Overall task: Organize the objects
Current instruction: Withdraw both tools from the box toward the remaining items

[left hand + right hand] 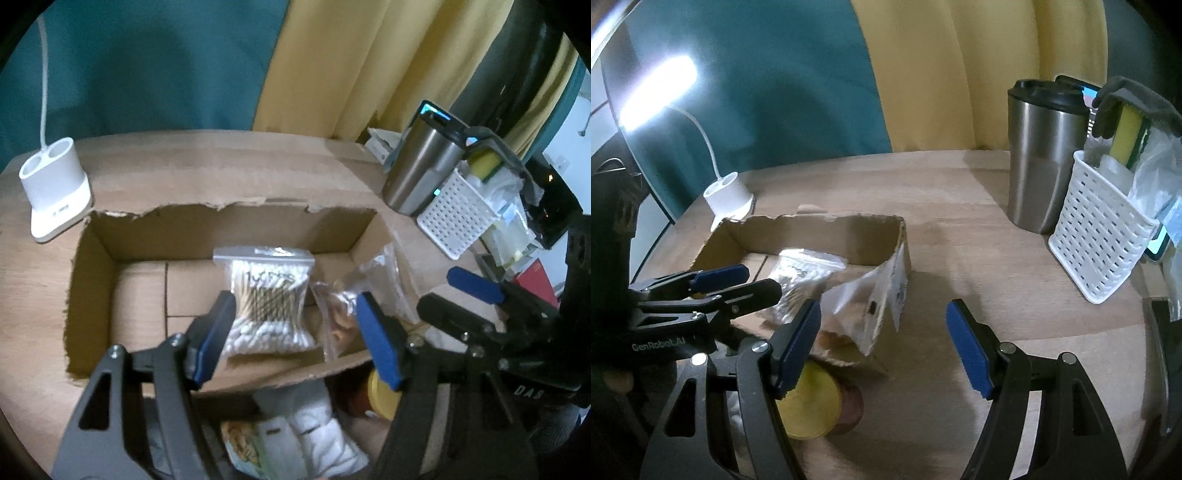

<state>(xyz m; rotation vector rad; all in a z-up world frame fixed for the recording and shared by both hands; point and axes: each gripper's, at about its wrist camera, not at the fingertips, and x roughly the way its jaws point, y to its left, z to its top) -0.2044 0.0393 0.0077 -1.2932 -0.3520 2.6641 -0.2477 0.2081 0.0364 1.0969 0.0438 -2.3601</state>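
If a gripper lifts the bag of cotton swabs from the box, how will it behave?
The bag of cotton swabs is probably light, being mostly swabs. Its thin clear plastic looks slippery, so the fingers may slide. The packed swabs should keep the middle fairly firm, while the zip top flops. It leans in the cardboard box.

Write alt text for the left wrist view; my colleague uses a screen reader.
The open left gripper hovers over a cardboard box holding a bag of cotton swabs. A steel tumbler and white basket stand to the right.

One cardboard box (229,221) held two bags: cotton swabs (267,299), snacks (341,314); one tumbler (1043,155), one basket (1097,236).
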